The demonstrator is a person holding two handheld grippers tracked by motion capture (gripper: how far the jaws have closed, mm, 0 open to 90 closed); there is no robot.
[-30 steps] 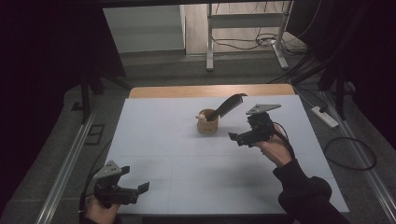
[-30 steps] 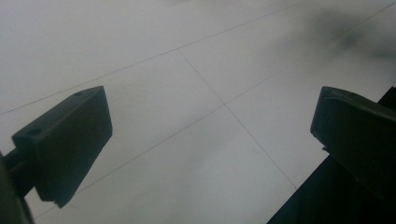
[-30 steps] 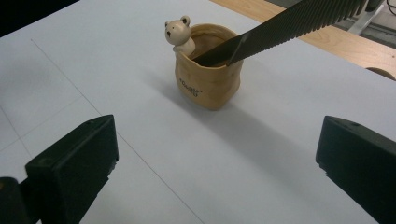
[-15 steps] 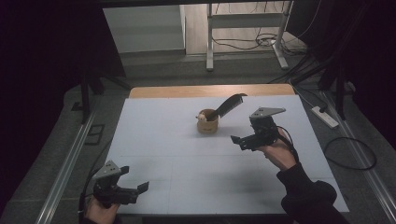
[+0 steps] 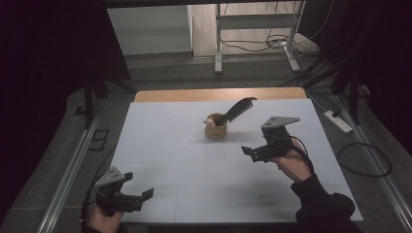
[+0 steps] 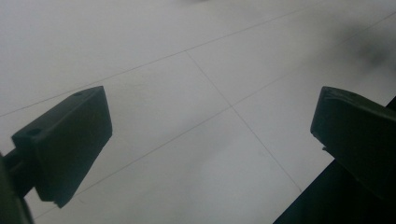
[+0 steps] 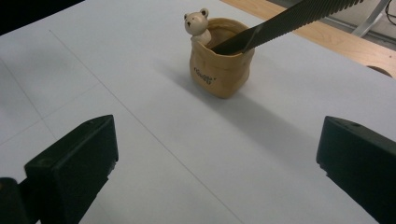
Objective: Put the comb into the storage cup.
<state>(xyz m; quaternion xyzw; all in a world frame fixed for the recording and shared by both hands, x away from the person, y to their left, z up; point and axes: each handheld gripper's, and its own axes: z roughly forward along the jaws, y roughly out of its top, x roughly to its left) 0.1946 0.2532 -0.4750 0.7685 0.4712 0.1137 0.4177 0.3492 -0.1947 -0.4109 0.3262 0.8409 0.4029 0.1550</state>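
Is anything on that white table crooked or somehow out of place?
Only mildly: a black comb leans steeply out of the small tan bear cup, poking far past its rim, so it looks top-heavy. The cup stands upright, nothing has spilled. Both tongs, left and right, are open and empty.

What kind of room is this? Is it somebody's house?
Probably not a house: it looks like a lab or workshop set up for recording. A white table stands among dark curtains, cables trail over the floor by a power strip, and a person's hands hold two grippers, left and right.
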